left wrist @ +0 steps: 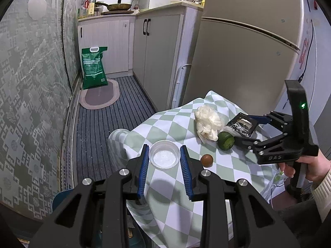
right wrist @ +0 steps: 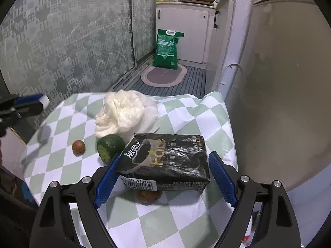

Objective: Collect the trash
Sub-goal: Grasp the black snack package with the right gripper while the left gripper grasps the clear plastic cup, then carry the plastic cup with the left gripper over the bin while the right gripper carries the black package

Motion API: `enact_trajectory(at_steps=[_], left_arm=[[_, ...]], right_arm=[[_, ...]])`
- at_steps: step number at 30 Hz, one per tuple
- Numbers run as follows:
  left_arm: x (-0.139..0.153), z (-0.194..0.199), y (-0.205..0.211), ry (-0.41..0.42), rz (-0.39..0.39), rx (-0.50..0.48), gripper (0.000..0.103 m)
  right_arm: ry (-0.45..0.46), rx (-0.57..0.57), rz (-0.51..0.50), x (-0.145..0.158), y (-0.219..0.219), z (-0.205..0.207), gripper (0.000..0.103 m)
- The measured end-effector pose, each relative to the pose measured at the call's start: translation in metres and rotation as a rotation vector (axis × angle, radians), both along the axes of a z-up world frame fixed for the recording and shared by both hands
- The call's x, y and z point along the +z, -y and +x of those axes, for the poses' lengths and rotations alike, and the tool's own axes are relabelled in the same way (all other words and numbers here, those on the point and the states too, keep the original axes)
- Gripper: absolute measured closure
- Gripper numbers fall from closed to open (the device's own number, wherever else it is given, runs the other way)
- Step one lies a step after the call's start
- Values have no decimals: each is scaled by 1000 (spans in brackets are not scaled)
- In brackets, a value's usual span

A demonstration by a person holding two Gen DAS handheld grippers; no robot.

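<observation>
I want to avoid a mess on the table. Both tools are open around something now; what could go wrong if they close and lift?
1. The clear plastic cup between the left tool fingers looks thin; a hard squeeze may crush it and spill the white contents.
2. The black packet inside the right tool lies partly on a small brown thing; it may roll when the packet lifts.
3. The green fruit piece is close to one right finger and may be pushed.

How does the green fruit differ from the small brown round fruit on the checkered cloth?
The green fruit is clearly larger than the brown fruit. Its skin is dark green and rough; the brown one is smooth and reddish brown. The green fruit shows a flat cut face, while the brown fruit looks whole. The green fruit lies against the crumpled white bag; the brown fruit lies apart. Both rest on the checkered cloth.
</observation>
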State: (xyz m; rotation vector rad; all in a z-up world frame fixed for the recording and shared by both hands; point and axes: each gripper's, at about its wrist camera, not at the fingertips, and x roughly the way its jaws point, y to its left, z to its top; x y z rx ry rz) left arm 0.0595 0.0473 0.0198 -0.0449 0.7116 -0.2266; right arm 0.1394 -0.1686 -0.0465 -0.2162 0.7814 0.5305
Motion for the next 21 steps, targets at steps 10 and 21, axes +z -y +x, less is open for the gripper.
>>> enact_trajectory(at_steps=[10, 21], left_arm=[[21, -19, -15, 87, -36, 53, 71], [37, -40, -53, 133, -60, 180, 71]], right_arm=[[29, -3, 2, 8, -4, -5, 31], [108, 74, 64, 50, -37, -27, 31]])
